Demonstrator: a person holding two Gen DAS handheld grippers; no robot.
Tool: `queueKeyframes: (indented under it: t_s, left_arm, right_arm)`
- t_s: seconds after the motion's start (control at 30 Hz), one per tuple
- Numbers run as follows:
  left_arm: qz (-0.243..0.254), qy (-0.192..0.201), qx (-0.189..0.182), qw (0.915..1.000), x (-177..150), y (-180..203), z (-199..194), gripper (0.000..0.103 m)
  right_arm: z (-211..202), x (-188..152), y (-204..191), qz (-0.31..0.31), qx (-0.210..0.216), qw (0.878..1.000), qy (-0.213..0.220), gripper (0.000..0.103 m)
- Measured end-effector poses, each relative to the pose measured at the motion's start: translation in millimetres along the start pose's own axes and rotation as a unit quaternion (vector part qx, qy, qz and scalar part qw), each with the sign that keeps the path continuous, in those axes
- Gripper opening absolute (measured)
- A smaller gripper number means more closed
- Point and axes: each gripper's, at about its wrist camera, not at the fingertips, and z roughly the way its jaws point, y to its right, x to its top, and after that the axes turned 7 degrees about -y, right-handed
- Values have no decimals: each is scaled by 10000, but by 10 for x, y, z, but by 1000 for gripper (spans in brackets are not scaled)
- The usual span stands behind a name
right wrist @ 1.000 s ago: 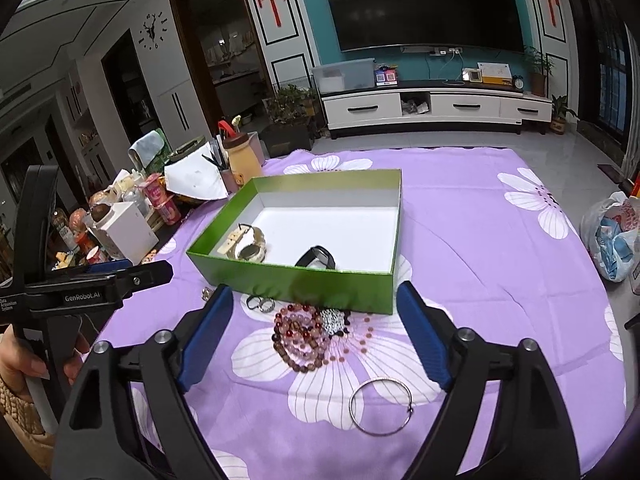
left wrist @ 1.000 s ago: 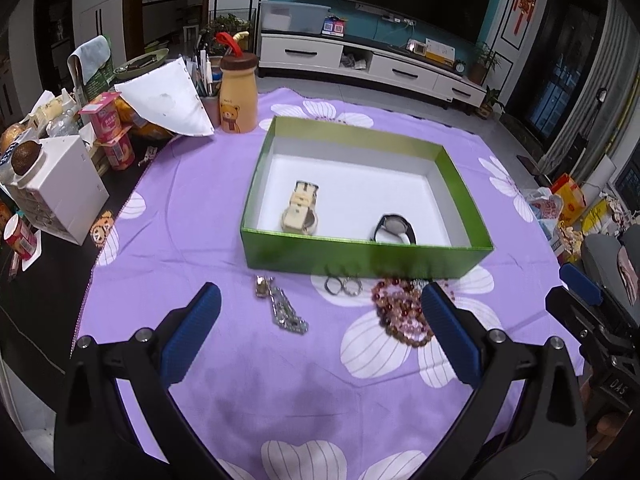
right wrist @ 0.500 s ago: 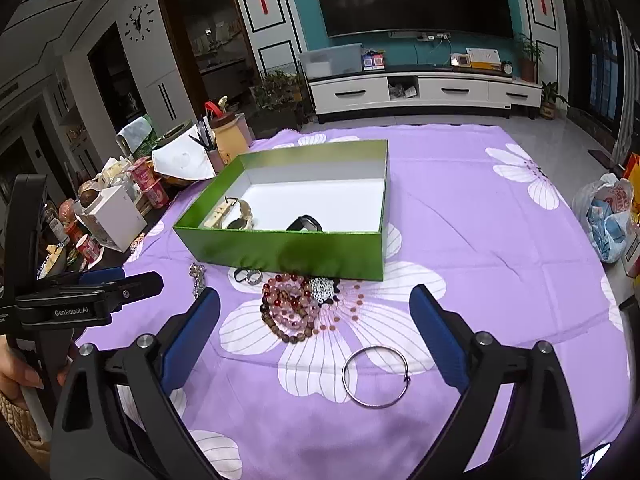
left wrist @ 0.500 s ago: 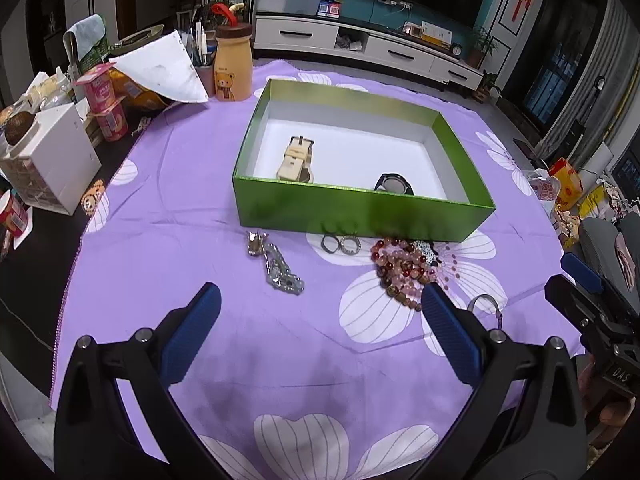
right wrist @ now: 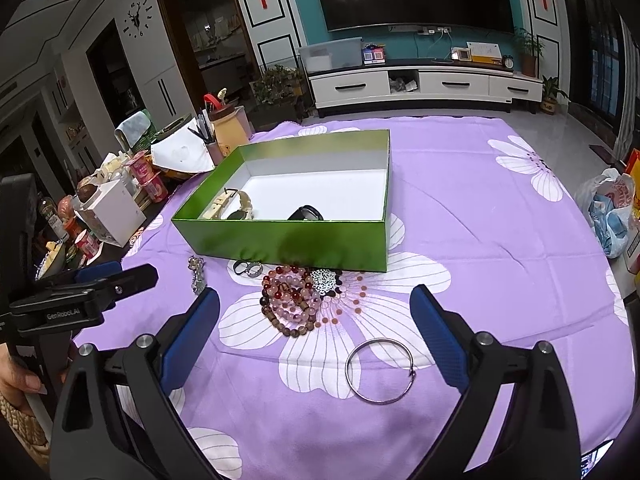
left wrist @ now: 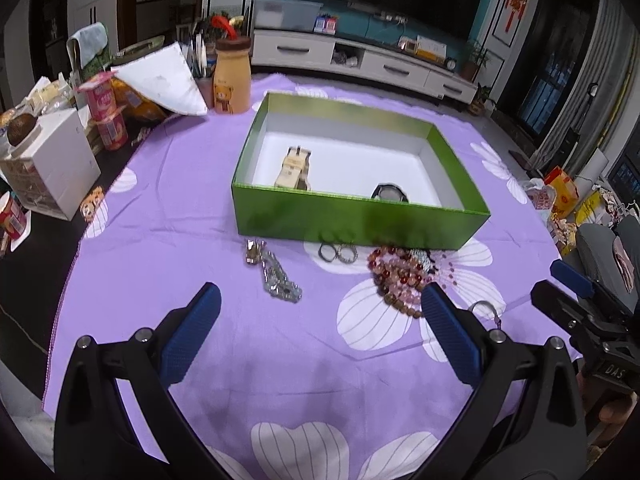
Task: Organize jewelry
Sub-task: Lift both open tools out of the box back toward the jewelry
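With both tools hovering short of the jewelry, I log the layout first. My left gripper has its blue-padded jaws spread wide and holds nothing; my right gripper is likewise spread wide and empty. Neither touches the cloth.

The green box sits mid-table on the purple floral tablecloth, open at the top, so I judge it the collecting bin. Inside it already lie a cream-strapped watch toward the left and a dark watch against the near wall. That suggests the task is partly done.

Still outside, in a row just beside the box's near wall:
- a silvery chain, linked and lumpy, stretched diagonally; its glittery links look likely to slip.
- two small rings, dark and metallic, touching each other.
- a heap of beaded bracelets, round reddish and pink beads, glossy, tangled together with a speckled piece.
- a thin wire bangle, a plain metal hoop lying flat, nearest my right tool.

Judgement: the bangle lies flat on soft cloth, so pinching its rim will need a low, angled approach. The bead heap may come up as one clump or trail strands. Clutter at the table's left edge (a bear-printed bottle, a white carton) stays well apart from the work.
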Motion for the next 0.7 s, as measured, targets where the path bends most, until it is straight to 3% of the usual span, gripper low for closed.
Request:
queueKeyframes:
  t_s: [0.3, 0.7]
  left_arm:
    - [97, 225, -240, 9994, 1, -22, -7, 101]
    - [142, -118, -451, 9988, -21, -107, 146, 101]
  right_arm:
    - [22, 4, 24, 40, -62, 10000, -8, 96]
    - [63, -28, 93, 49, -93, 9999, -65, 96]
